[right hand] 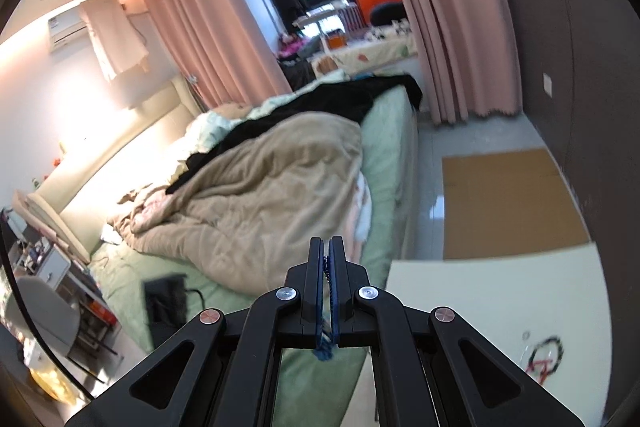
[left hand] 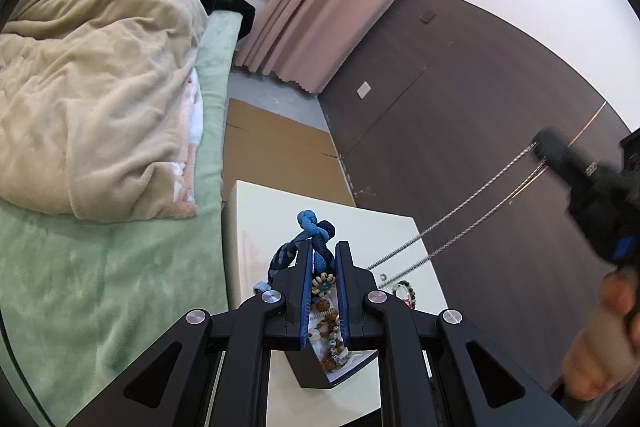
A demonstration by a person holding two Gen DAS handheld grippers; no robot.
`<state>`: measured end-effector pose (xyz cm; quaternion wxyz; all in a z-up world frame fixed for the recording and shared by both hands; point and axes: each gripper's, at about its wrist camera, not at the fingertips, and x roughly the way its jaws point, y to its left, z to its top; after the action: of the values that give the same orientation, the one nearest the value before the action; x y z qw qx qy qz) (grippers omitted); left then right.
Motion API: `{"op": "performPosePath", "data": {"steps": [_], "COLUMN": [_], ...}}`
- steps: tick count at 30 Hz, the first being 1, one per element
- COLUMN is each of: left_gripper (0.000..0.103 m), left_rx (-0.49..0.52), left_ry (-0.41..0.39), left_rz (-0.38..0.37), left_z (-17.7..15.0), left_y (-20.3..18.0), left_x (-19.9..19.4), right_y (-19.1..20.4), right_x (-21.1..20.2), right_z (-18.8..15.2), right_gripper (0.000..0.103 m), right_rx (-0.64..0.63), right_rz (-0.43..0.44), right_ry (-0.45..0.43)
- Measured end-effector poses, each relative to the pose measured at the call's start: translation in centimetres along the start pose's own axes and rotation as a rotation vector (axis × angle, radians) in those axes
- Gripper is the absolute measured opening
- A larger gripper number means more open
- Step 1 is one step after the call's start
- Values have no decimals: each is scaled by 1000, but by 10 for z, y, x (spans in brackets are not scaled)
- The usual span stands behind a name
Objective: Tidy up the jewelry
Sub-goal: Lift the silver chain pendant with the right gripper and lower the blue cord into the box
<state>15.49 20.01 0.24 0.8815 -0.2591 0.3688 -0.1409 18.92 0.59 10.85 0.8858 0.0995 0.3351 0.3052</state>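
My left gripper (left hand: 323, 255) is shut on a blue braided cord bracelet (left hand: 314, 227) above a black jewelry box (left hand: 316, 373) that holds several beaded pieces (left hand: 330, 331). My right gripper (right hand: 329, 247) is shut on a silver chain necklace (right hand: 327, 269), raised over the bed. In the left wrist view the right gripper (left hand: 540, 147) is up at the right and the chain (left hand: 456, 215) runs taut from it down to the white table (left hand: 272, 211). A dark beaded bracelet (left hand: 406, 291) and a small ring (left hand: 383, 276) lie on the table.
A bed with a beige blanket (left hand: 92, 87) and green sheet (left hand: 80, 287) borders the table on the left. Flat cardboard (left hand: 276, 151) lies on the floor beyond it. A dark wood wall (left hand: 460, 95) and pink curtains (left hand: 316, 15) stand behind.
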Motion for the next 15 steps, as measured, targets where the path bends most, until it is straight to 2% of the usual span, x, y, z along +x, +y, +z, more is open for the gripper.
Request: {"op": "performPosePath", "data": {"steps": [9,15], "left_gripper": [11,11], "left_rx": [-9,-10], "left_ry": [11,21], "left_rz": [19,31], "left_z": [-1,-1], "left_y": [2,3], "left_x": [6,12], "right_y": [-40,-39], "right_x": [37,49], "right_z": [-36,-50], "right_gripper": [4,4], "right_rx": [80,102], "right_rz": [-8,60], "right_ry": [108,135]}}
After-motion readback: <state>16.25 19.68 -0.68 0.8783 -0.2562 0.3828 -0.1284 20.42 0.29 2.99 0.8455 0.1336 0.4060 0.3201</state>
